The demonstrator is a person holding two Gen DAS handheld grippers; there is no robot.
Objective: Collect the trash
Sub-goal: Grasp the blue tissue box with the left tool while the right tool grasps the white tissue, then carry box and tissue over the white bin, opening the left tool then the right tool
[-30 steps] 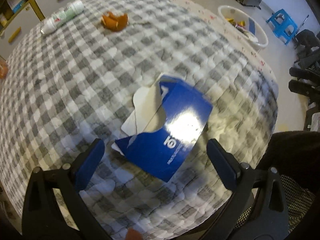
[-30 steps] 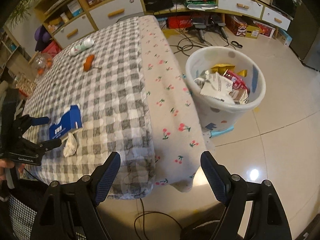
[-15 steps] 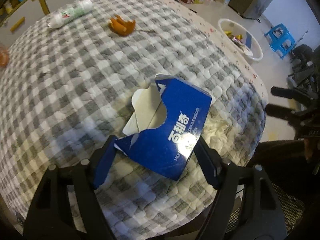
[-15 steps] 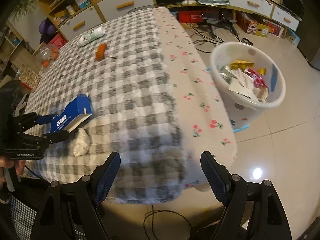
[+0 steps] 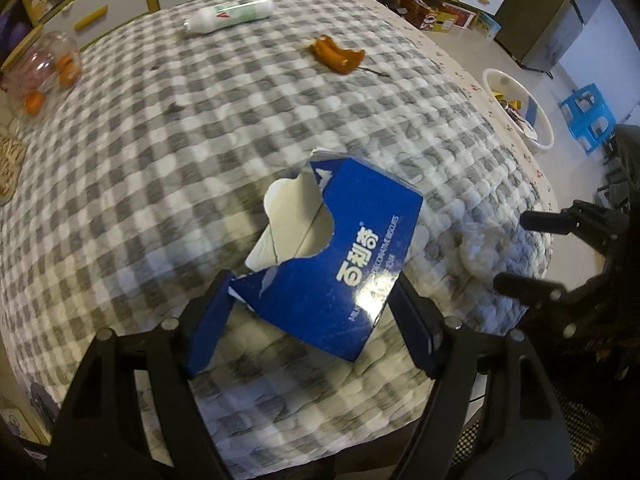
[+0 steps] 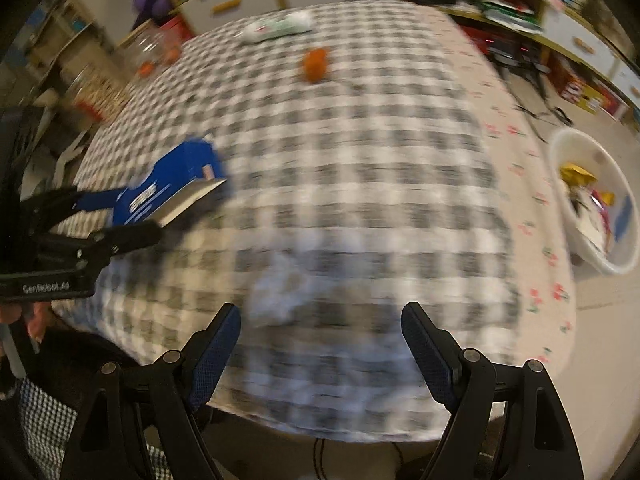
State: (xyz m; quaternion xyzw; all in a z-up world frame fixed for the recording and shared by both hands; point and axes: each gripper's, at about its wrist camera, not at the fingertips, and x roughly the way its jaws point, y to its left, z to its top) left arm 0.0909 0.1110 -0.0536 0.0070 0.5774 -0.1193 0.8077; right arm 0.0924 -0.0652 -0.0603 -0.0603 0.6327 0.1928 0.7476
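Box [image 5: 340, 256] on table [image 5: 200, 140], tissue [image 5: 480, 252] seemingly right.

- Blue box [image 5: 340, 256]: white Chinese characters, look like "百利奇", with ® mark; below them small Latin print, mostly glare-hit, ends in "BISCUITS".
- Left gripper [image 6: 132, 222] body, right wrist view: white "GenRobot.AI", last characters unsure.
- White bottle [image 5: 230, 14] on the far side of the table: red letter "A" on label, rest unreadable.
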